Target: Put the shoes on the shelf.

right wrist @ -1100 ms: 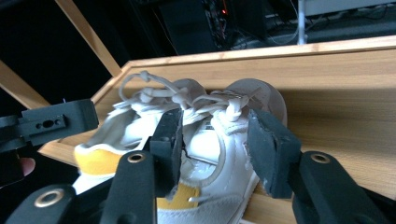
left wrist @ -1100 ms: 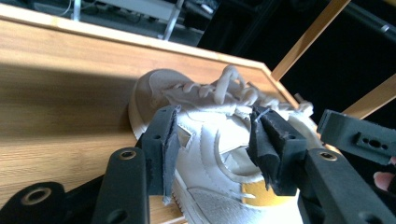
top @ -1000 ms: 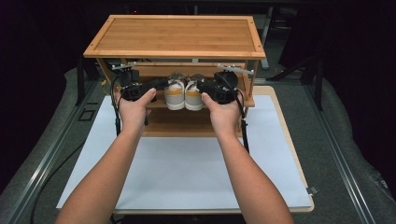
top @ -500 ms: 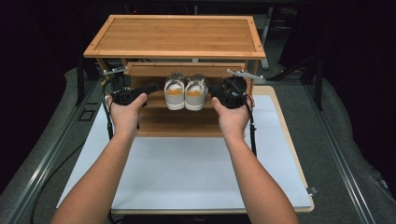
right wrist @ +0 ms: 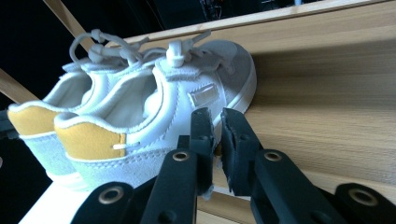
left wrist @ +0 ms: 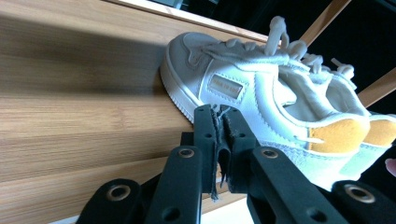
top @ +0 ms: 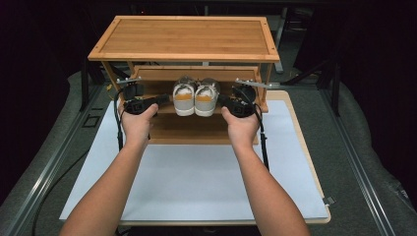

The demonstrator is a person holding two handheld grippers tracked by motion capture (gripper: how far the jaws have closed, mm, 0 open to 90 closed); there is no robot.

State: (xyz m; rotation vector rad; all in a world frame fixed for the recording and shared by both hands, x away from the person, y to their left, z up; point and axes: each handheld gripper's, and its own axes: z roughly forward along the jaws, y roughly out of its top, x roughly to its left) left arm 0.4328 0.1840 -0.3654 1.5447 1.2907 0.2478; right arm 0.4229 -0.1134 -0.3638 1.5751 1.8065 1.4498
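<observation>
A pair of white sneakers with orange heel tabs, the left shoe (top: 184,97) and the right shoe (top: 206,97), stands side by side on the middle shelf (left wrist: 70,116) of a wooden shoe rack (top: 187,39), heels toward me. My left gripper (top: 163,100) sits just left of the pair, pointing inward, its jaws shut on nothing (left wrist: 222,128) a little short of the left shoe (left wrist: 243,93). My right gripper (top: 222,101) mirrors it on the other side, jaws shut and bare (right wrist: 214,128) beside the right shoe (right wrist: 154,116).
The rack stands at the far end of a white mat (top: 196,177) on a wood-edged table (top: 307,152). A lower shelf (top: 196,129) lies under the shoes. Slanted side struts (right wrist: 14,86) frame the rack. Cables trail from both grippers.
Both grippers have drawn apart sideways, away from the pair of shoes they were against a second ago. The shoes stay put on the shelf.
</observation>
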